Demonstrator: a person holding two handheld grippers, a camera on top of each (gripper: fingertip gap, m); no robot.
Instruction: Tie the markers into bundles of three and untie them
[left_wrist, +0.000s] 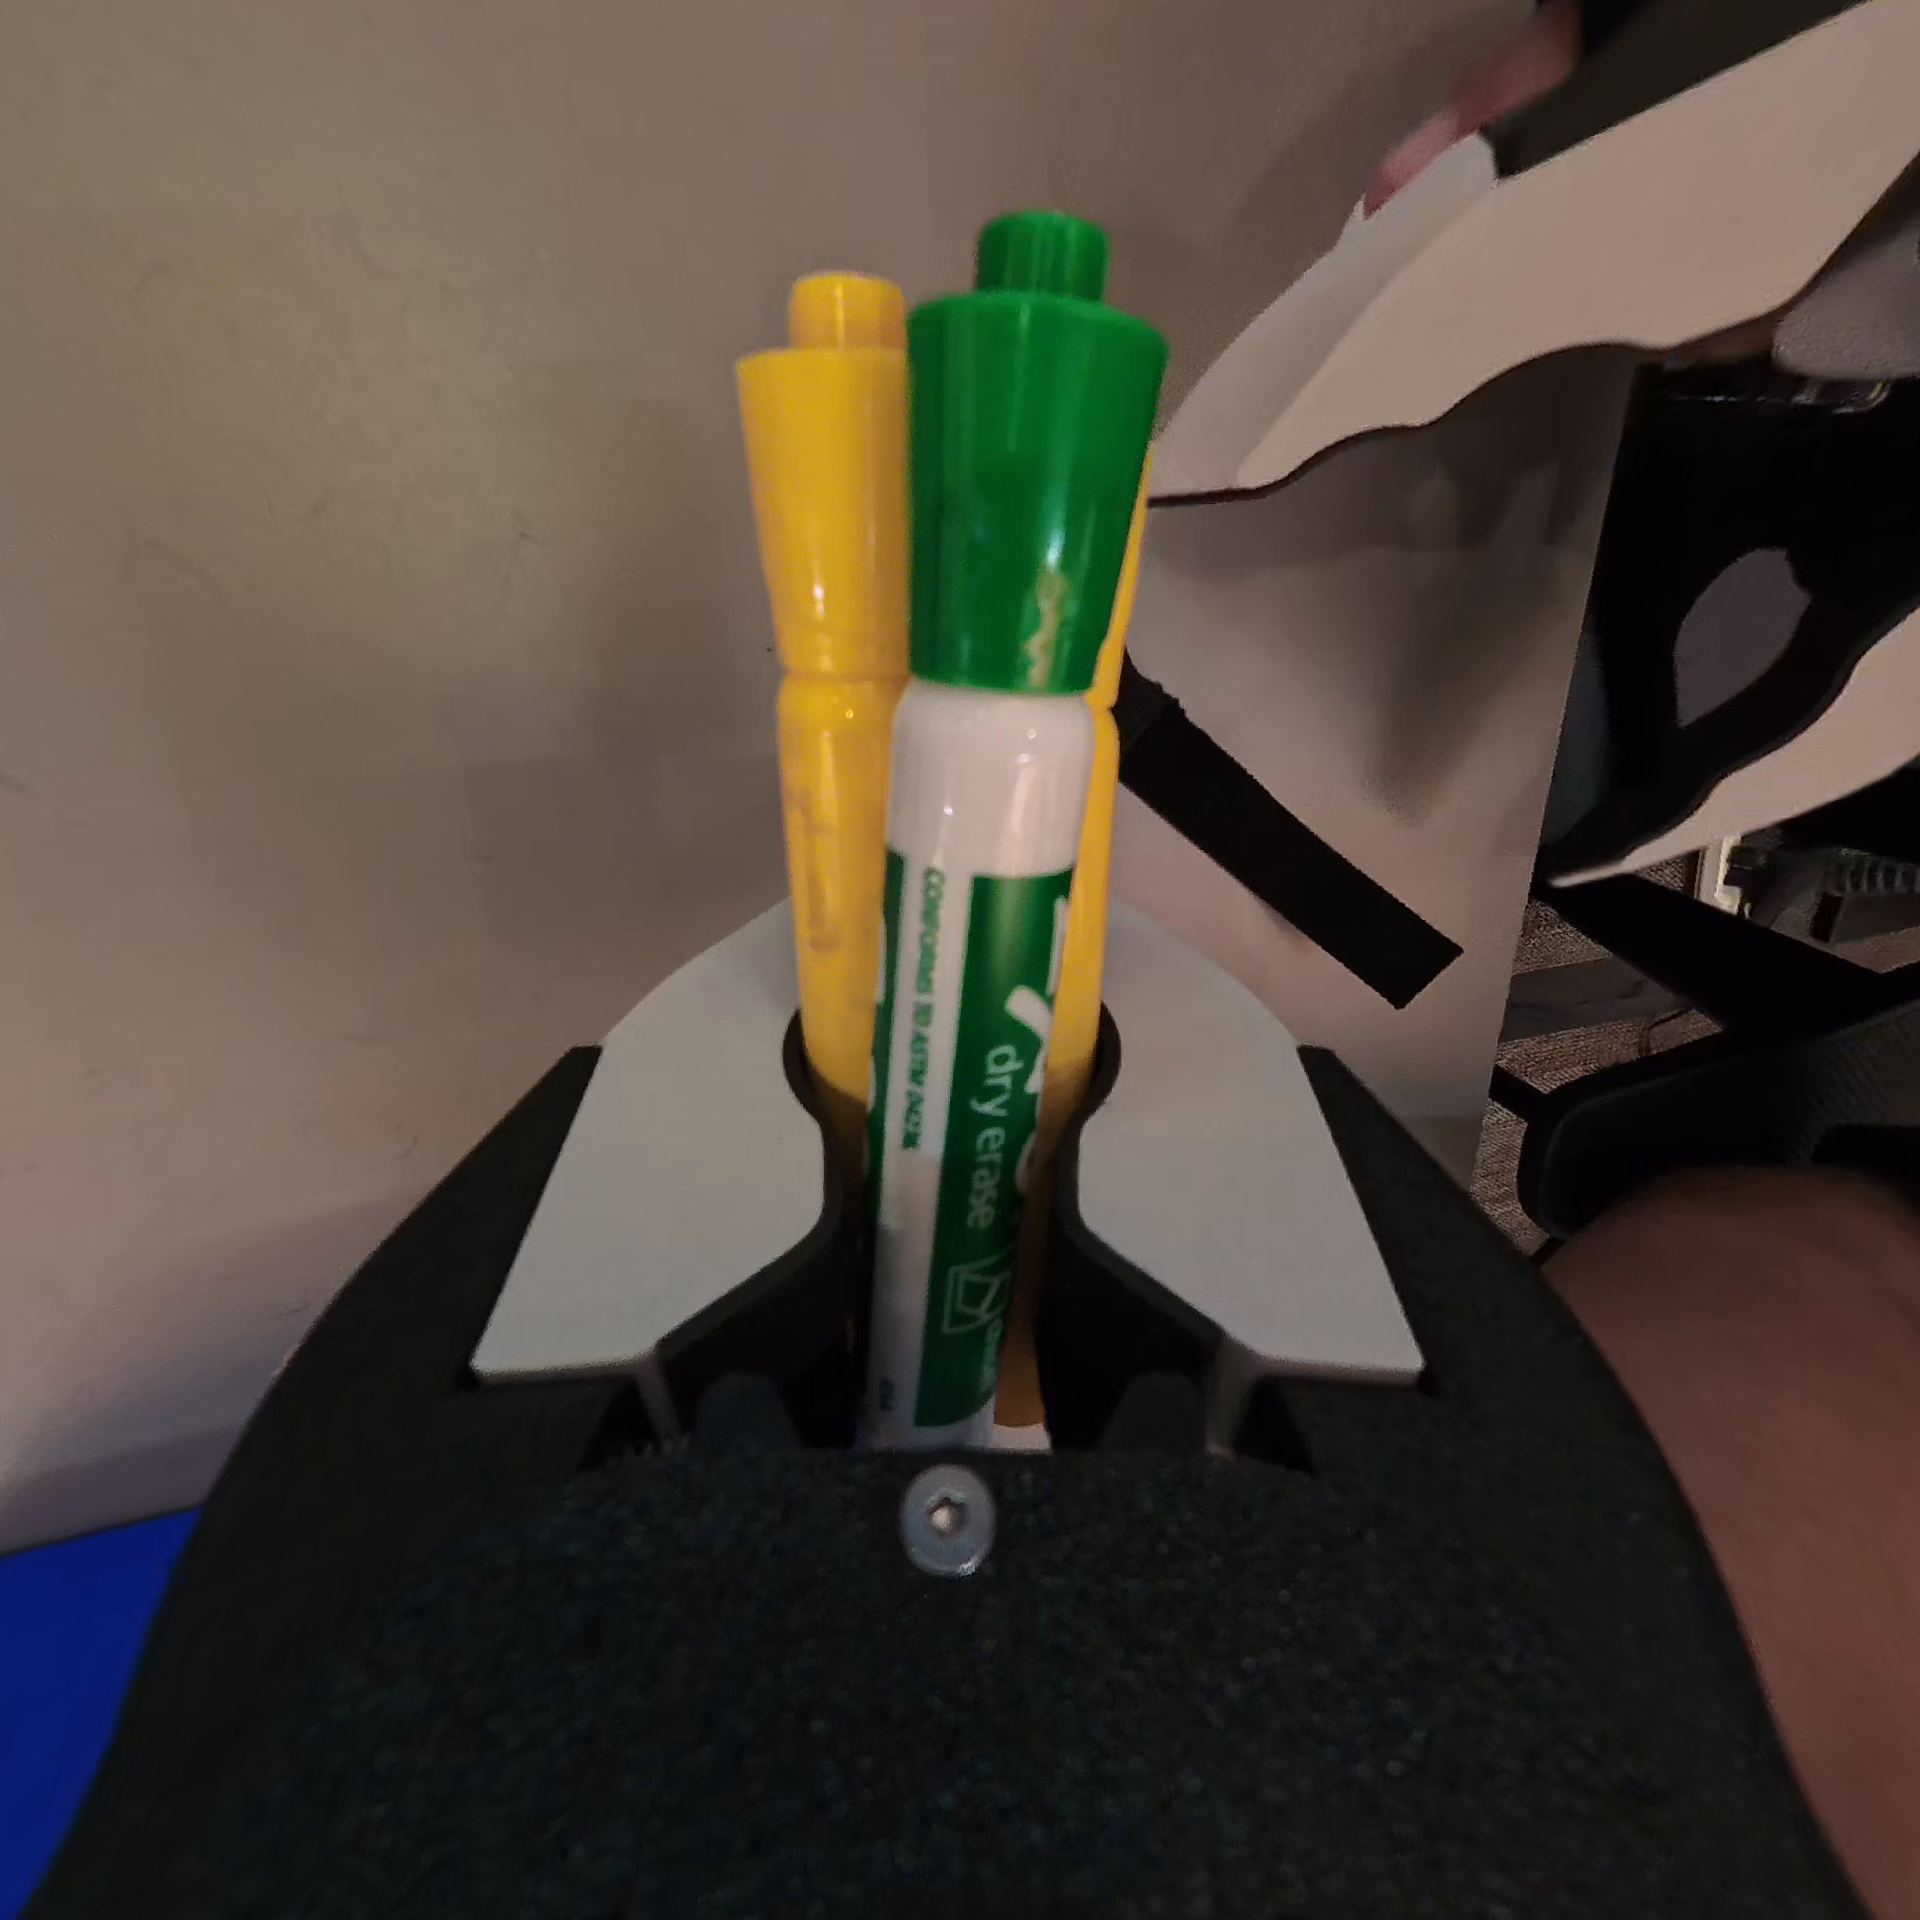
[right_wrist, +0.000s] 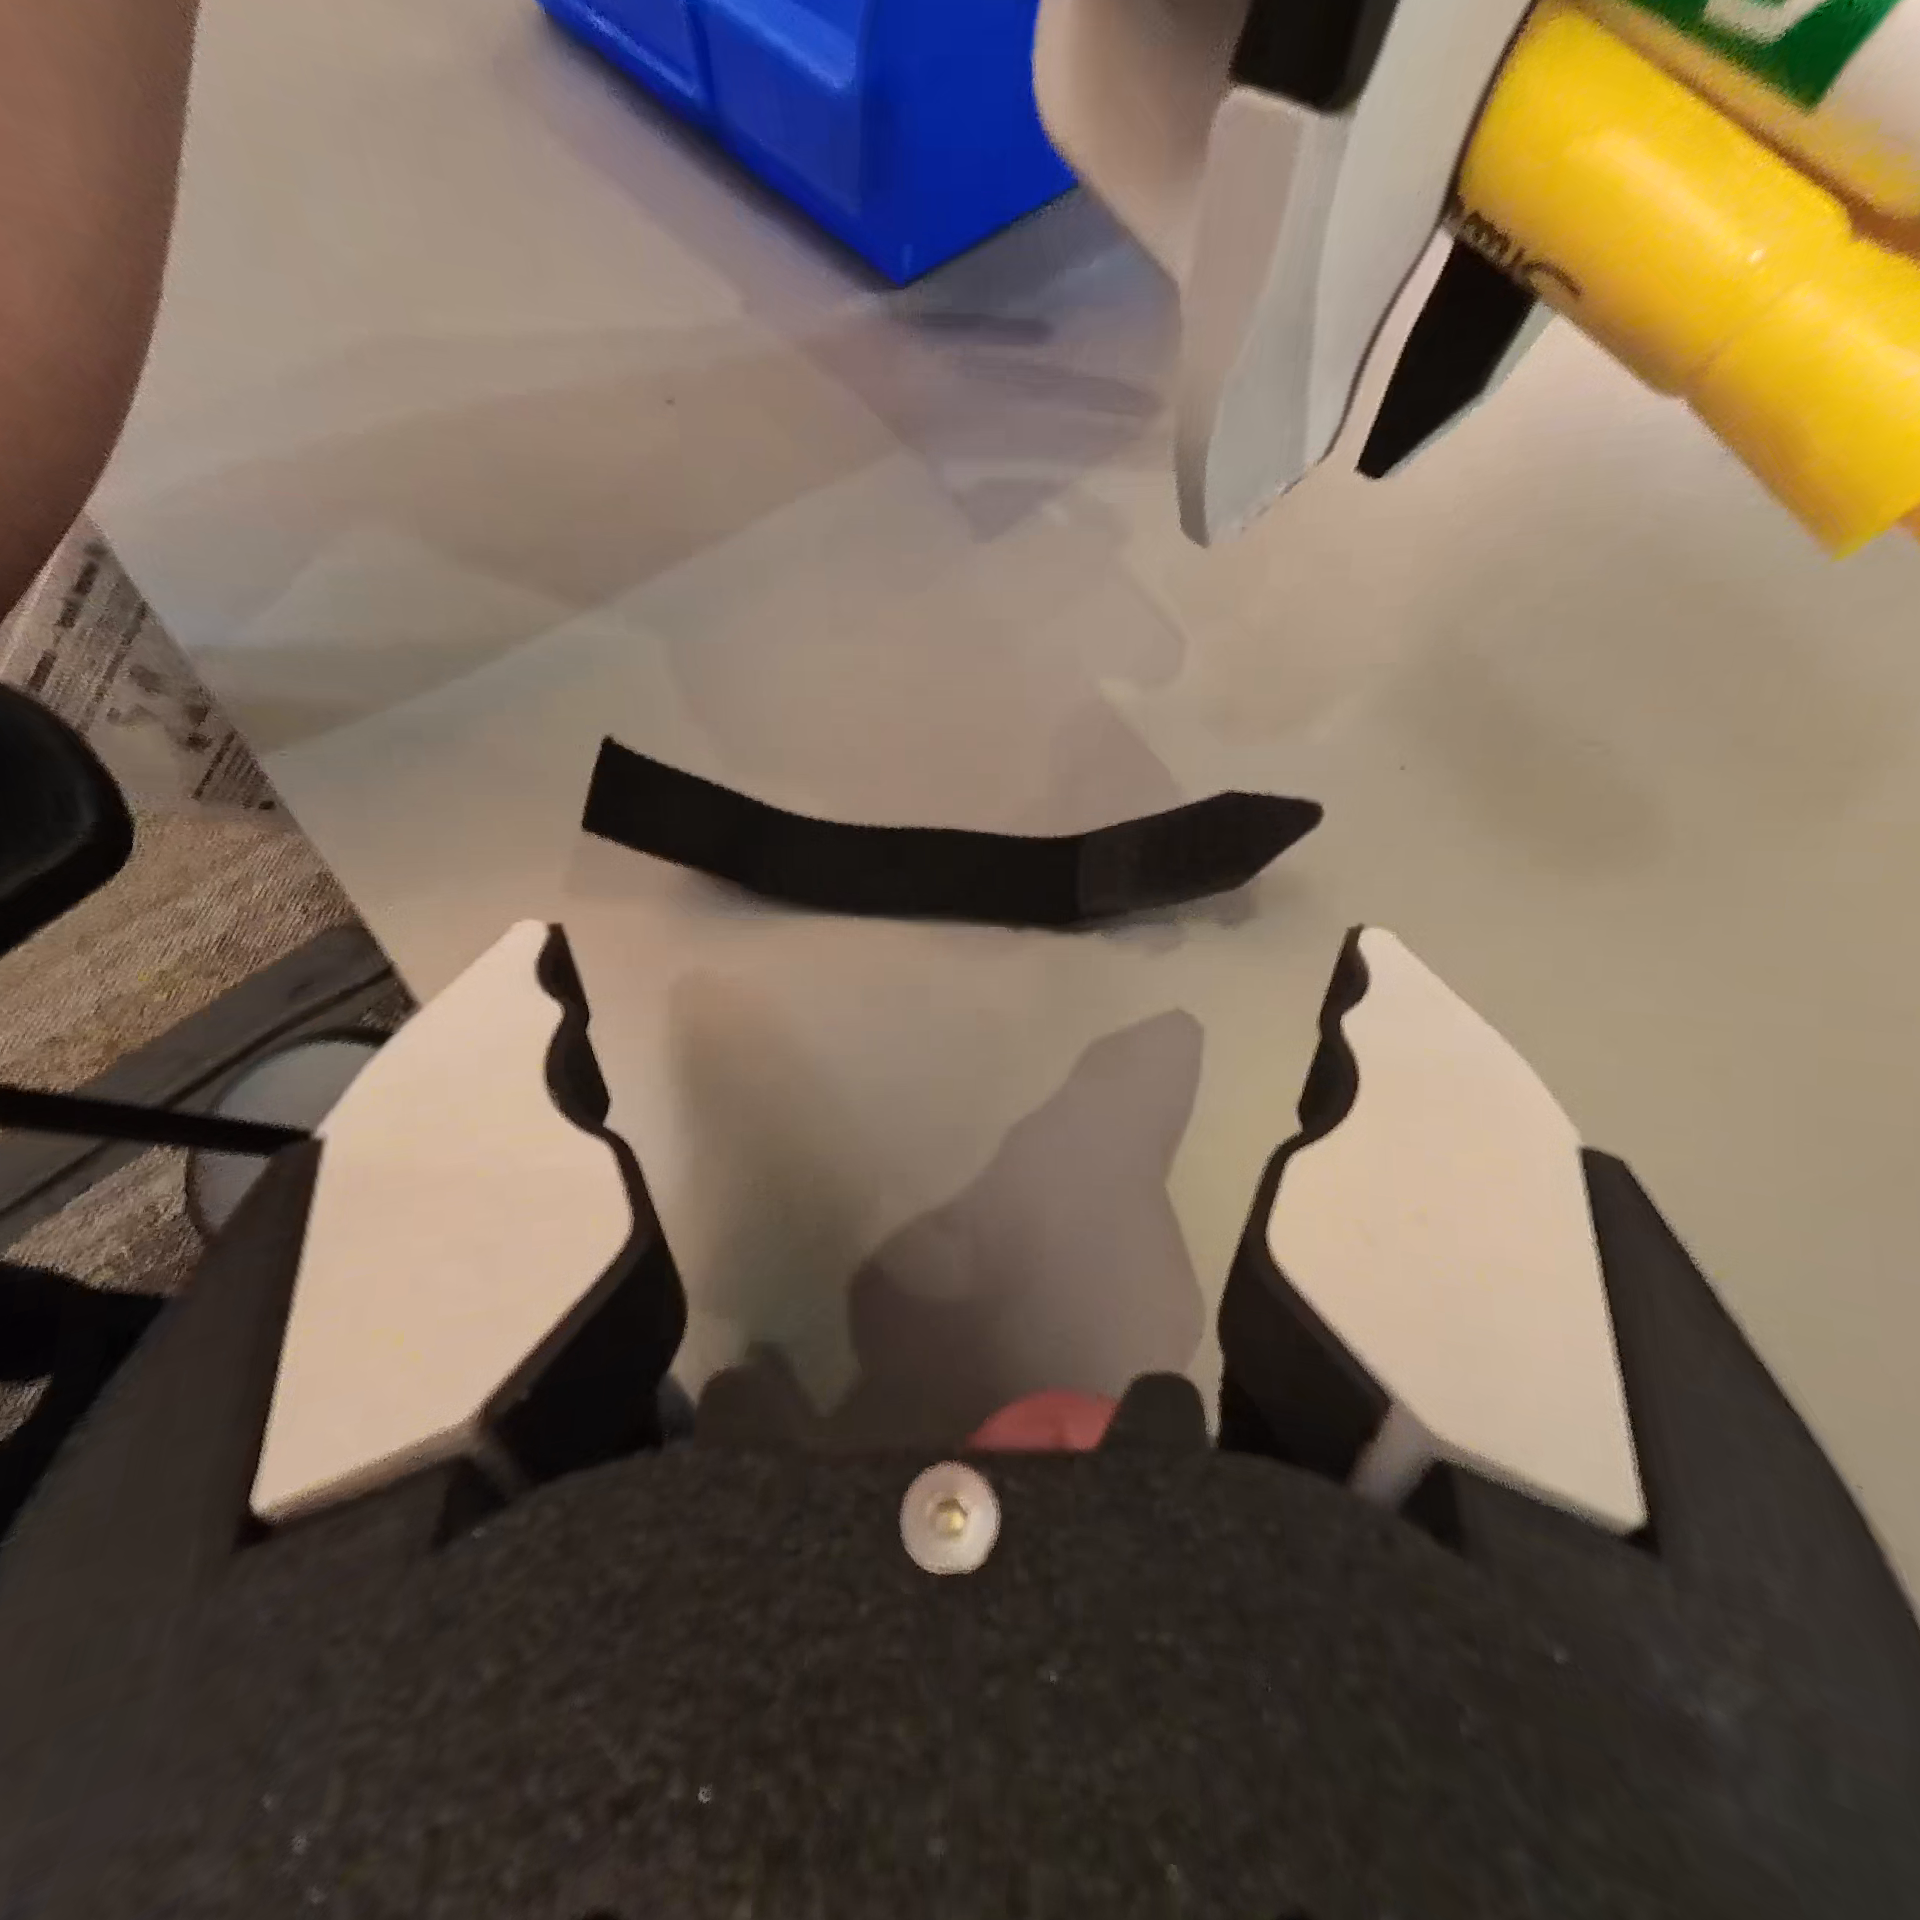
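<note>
Left gripper (left_wrist: 951, 1049) clamping markers (left_wrist: 987, 727) (three, seemingly), strap (right_wrist: 935, 857) loose

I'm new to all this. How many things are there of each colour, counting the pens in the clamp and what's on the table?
Yellow markers: 2
Green marker: 1
Black straps: 2
Blue bin: 1
Total: 6

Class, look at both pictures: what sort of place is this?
Probably an office: a pale table, carpet below its edge, and an office chair beside it.
</note>
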